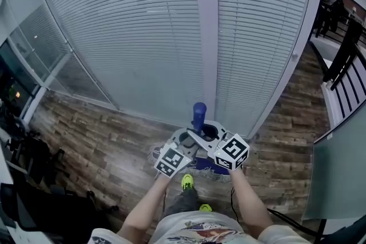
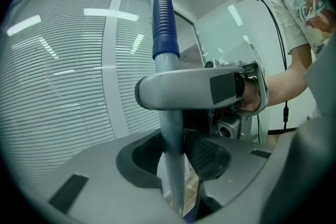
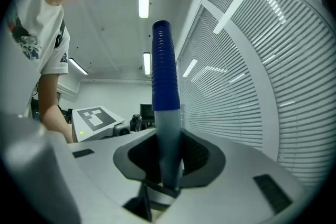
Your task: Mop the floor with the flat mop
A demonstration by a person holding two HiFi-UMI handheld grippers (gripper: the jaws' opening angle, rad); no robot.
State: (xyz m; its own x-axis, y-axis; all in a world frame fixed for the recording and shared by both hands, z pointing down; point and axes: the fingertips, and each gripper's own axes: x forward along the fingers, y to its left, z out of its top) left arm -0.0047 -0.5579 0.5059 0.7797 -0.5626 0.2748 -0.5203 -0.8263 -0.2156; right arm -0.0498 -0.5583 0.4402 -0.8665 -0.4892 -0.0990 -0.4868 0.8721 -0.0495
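The flat mop's grey pole with a ribbed blue grip (image 1: 198, 114) stands upright in front of me. Its blue-purple mop head (image 1: 201, 166) lies on the wood floor below my hands, mostly hidden by the grippers. My left gripper (image 1: 189, 140) and right gripper (image 1: 209, 133) both clamp the pole just under the grip, the right one slightly higher. In the left gripper view the pole (image 2: 170, 128) runs between the left gripper (image 2: 171, 157) pads, with the right gripper's jaw crossing above. In the right gripper view the right gripper (image 3: 167, 162) is shut on the pole (image 3: 168, 134) below the blue grip (image 3: 165, 68).
A wall of white blinds (image 1: 143, 37) with a grey pillar (image 1: 207, 31) stands close ahead. Dark chairs and equipment (image 1: 23, 157) crowd the left side. A black railing (image 1: 343, 66) is at the right, a cable (image 1: 286, 217) lies on the floor, and my green shoe (image 1: 187, 182) is behind the mop head.
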